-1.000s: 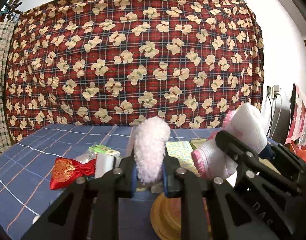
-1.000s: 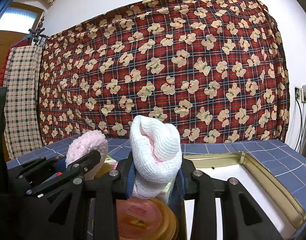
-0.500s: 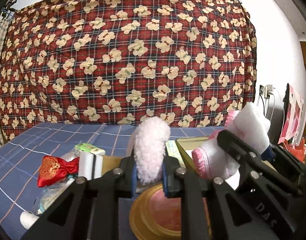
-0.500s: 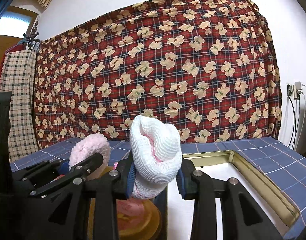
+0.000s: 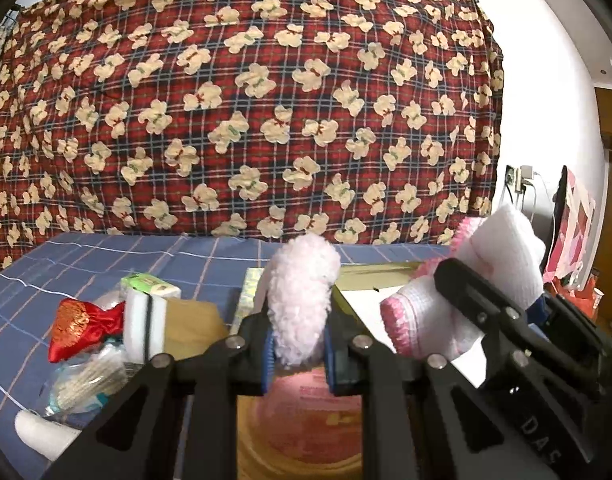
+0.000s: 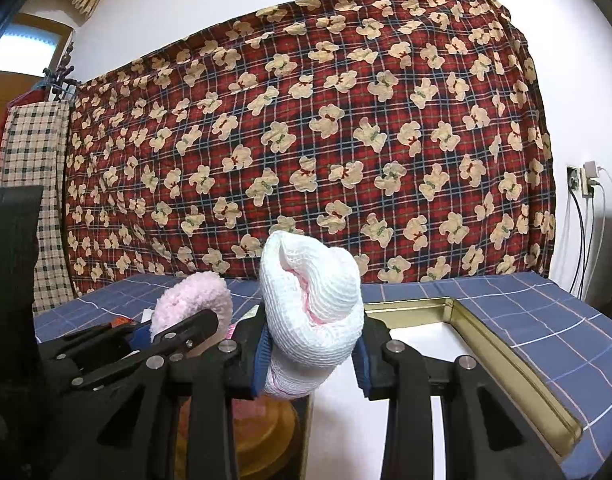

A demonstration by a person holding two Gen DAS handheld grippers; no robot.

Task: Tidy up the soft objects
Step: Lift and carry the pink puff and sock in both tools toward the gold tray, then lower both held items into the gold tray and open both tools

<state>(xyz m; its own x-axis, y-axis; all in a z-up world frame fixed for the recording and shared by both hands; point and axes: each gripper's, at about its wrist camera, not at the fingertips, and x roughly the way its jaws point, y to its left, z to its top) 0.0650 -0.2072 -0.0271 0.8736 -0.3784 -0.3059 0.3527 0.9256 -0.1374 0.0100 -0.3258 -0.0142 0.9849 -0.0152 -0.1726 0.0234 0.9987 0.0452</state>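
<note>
The left claw [image 5: 297, 354] is clamped on a fluffy pale-pink sock [image 5: 302, 300], which stands upright between its blue-padded fingers [image 5: 268, 354] with its rounded top well above them. The right claw [image 6: 312, 360] is clamped on a white knitted sock with pink trim [image 6: 312, 312], rolled into a thick bundle that also sticks up above the pads. The two claws are held side by side, above the blue checked bedsheet [image 5: 86, 260]: in the left wrist view the right claw [image 5: 502, 316] and its white sock [image 5: 466, 292] appear at the right, and in the right wrist view the left claw [image 6: 174, 344] with the fluffy pink sock [image 6: 194, 300] appears at the left.

Below the claws lies a round yellow tin lid with a pink label [image 5: 314, 416]. To the right of it, toward the right edge of the bed, sits an open gold-rimmed tin box [image 6: 490, 344] with a white inside. Toward the left side of the bed lies a cluster of small things: a red satin pouch with gold embroidery [image 5: 80, 330], a white block with a dark band [image 5: 144, 330] just beside it, a green-and-white packet [image 5: 150, 285] behind, and a clear bag of pale sticks [image 5: 86, 384] in front. A red plaid quilt printed with cream bears [image 5: 246, 112] hangs behind the bed.
</note>
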